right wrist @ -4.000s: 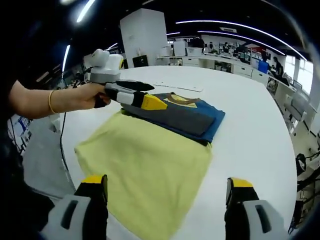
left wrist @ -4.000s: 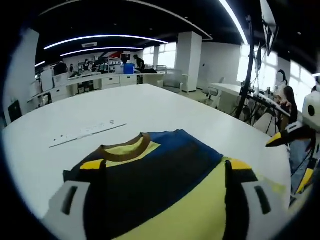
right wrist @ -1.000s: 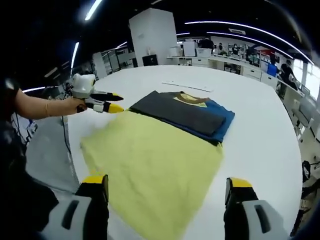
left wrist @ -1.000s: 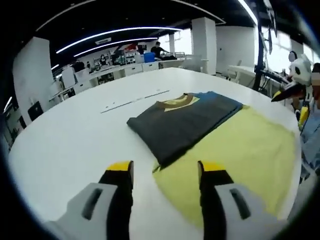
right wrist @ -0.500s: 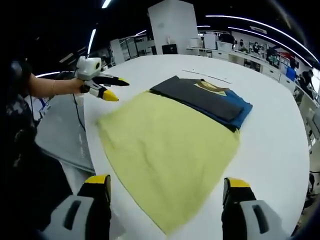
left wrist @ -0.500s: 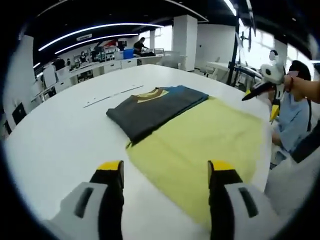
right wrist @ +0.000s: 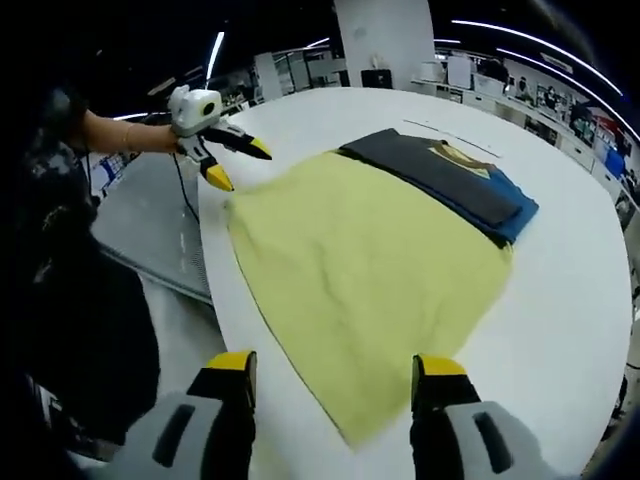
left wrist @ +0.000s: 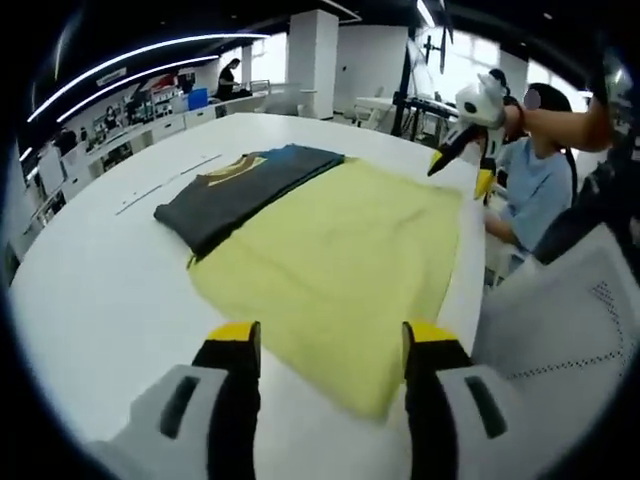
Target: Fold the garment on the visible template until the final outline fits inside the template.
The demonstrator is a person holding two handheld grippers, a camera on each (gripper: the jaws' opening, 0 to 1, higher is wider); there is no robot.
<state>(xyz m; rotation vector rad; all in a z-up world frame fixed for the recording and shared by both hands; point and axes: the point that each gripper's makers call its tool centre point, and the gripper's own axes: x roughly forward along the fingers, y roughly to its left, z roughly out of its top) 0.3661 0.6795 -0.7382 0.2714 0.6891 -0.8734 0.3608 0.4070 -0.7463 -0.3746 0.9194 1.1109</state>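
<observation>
- While both pairs of jaws stand apart and grip nothing, the left gripper (left wrist: 325, 345) hovers over the near corner of the yellow template (left wrist: 330, 255), and the right gripper (right wrist: 335, 375) hangs above another corner of it.
- Each tool also shows in the other's view: the right gripper sits near the far edge of the yellow sheet in the left gripper view, the left gripper just off the sheet's corner in the right gripper view, both held in a person's hand with jaws parted.
- Beyond the jaws, the folded garment (left wrist: 235, 185), dark grey over blue with a brown and yellow collar, lies at the far end of the template; part of it seems to overhang onto the table (left wrist: 90, 290).
- My reading is that folding is largely done and the hands are pulled back; the step in hand looks like checking the fit.
- If the bundle does overhang, the next move calls for nudging or sliding it fully onto the yellow sheet without loosening the folds.
- The table is broad, white and rounded, with a thin pale strip (left wrist: 165, 180) lying past the garment.
- A grey perforated panel (right wrist: 150, 225) sits beside the table edge.
- Around it is an open office with white columns, desks, ceiling light strips and seated people in the distance.
</observation>
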